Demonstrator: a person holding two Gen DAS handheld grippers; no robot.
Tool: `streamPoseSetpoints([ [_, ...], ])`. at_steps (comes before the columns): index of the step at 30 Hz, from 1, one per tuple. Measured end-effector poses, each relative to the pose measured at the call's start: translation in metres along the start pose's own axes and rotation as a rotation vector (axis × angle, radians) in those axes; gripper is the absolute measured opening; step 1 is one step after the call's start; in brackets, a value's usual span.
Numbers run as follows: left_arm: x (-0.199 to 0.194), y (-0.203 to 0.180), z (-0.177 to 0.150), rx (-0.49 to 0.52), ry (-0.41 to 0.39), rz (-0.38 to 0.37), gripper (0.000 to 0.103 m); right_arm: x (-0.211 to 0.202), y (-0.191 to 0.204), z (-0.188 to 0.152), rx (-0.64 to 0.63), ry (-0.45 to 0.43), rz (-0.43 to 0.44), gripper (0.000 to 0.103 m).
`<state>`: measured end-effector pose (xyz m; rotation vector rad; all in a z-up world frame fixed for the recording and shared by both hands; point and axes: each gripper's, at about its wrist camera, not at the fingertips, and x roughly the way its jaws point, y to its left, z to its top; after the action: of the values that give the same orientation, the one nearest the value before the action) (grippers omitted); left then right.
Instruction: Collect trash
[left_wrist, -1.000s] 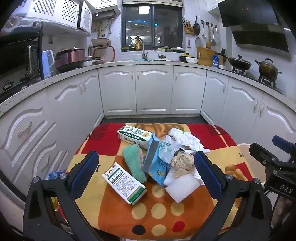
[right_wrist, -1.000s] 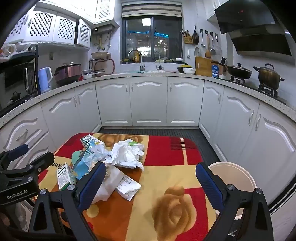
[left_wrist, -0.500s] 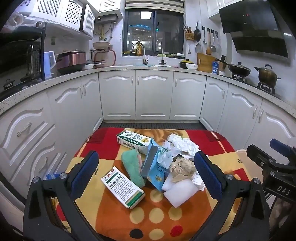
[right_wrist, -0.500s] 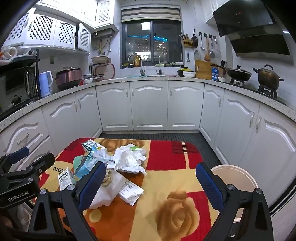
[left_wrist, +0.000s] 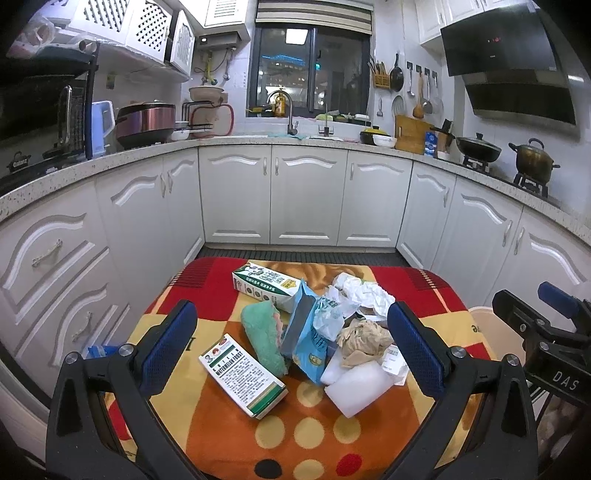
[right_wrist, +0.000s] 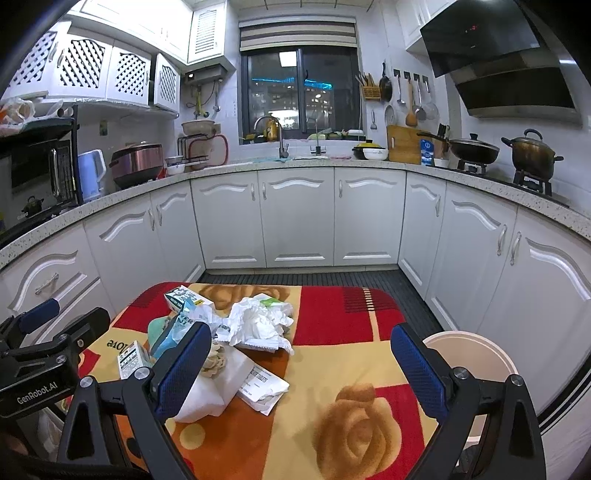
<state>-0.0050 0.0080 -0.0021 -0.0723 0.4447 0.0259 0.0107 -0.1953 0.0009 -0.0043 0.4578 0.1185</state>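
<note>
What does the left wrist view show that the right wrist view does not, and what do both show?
Only the left wrist view shows the brown paper ball clearly, the whole green sponge and the top face of the near carton.

Only the right wrist view shows the full rim of the bin beside the table and the rose print on the cloth.

Both show the trash pile with the white tissue and the blue bag, and both grippers, left and right, open and empty.
</note>
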Motion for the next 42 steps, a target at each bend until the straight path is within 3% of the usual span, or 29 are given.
streamPoseSetpoints([
  [42,0.0032,0.0057,-0.006,-0.024,-0.02,0.01,0.102,-0.0007,-0.0037,-0.0036,0.01,-0.008,-0.004,0.097],
])
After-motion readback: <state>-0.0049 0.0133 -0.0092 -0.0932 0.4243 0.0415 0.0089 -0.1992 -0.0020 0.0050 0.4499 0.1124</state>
